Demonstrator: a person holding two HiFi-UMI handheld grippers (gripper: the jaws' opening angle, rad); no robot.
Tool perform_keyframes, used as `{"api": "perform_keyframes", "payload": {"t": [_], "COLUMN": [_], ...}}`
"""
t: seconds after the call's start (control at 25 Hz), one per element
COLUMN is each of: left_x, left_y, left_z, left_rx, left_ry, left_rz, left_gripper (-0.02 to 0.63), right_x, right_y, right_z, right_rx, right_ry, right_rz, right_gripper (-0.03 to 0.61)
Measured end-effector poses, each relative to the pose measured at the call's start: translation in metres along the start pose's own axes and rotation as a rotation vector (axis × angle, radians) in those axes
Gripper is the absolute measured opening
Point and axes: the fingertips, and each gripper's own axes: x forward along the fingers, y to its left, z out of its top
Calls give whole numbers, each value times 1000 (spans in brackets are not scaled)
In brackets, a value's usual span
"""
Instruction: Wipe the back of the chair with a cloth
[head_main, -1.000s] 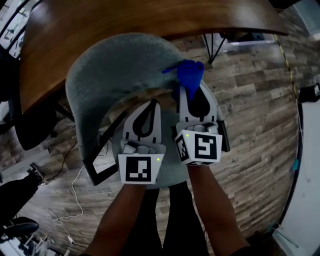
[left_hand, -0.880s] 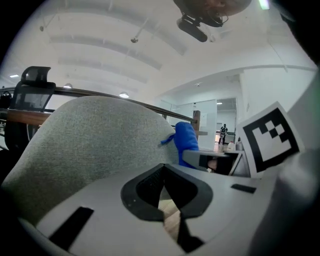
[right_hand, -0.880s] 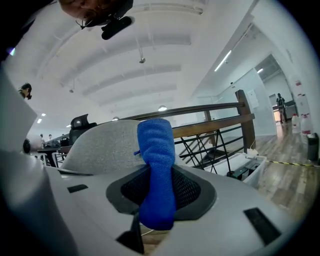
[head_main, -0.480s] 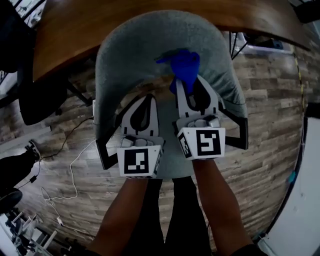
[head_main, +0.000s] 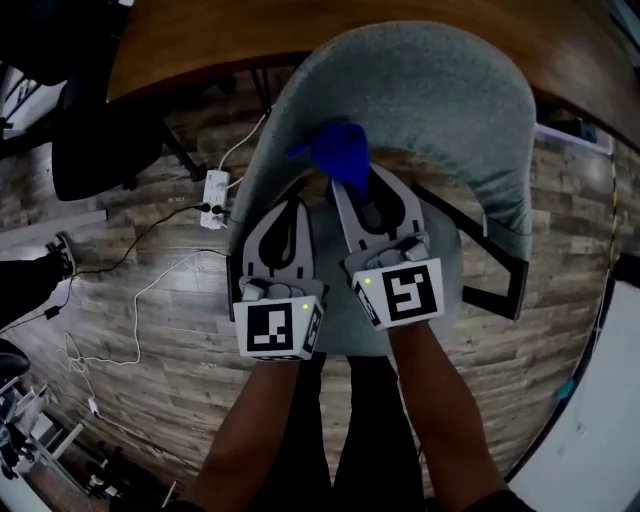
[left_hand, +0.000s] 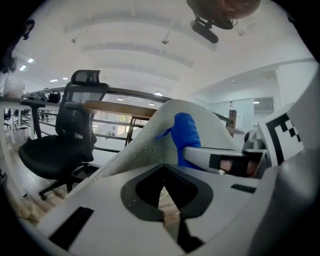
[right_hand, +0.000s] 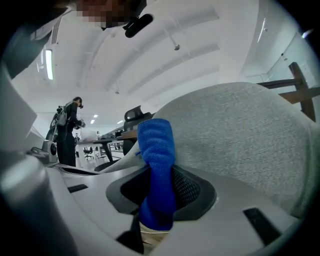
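The grey fabric chair back (head_main: 440, 110) curves across the top of the head view. My right gripper (head_main: 348, 186) is shut on a blue cloth (head_main: 335, 150) and holds it against the left part of the back's upper rim. In the right gripper view the cloth (right_hand: 157, 170) stands up between the jaws, in front of the chair back (right_hand: 240, 135). My left gripper (head_main: 291, 203) is shut with nothing in it, just left of the right one and short of the rim. From the left gripper view the cloth (left_hand: 185, 135) lies against the chair back (left_hand: 145, 145).
A curved wooden table (head_main: 200, 40) lies beyond the chair. A black office chair (head_main: 100, 150) stands at the left, with a power strip (head_main: 214, 190) and cables on the plank floor. A person (right_hand: 67, 132) stands far off in the right gripper view.
The right gripper has carried the cloth leftward along the chair back's rim, from its right end to its left part. The left gripper stayed beside it.
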Motion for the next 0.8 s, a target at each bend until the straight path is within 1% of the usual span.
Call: {"api": "perform_keyframes", "payload": {"t": [0.12, 0.28, 0.4, 0.48, 0.64, 0.8], "left_x": [-10, -19, -25, -27, -27, -23], "left_y": [9, 16, 26, 31, 32, 33], "left_z": [-7, -15, -21, -24, -24, -22], "left_rx": [-14, -49, -83, -92, -86, -87], "left_ry": [5, -1, -10, -9, -13, -20], "left_rz": [34, 63, 102, 114, 108, 105], "left_gripper": [8, 8, 8, 8, 8, 8], "right_x": [6, 15, 21, 24, 34, 42], "right_y": [18, 36, 49, 56, 63, 61], "right_z": [-9, -15, -22, -25, -33, -35], "right_rx": [-7, -9, -27, -36, -57, -40], "right_ry": [11, 12, 26, 35, 55, 44], "right_rz": [57, 102, 152, 177, 196, 197], "right_gripper": [110, 110, 110, 110, 110, 110]}}
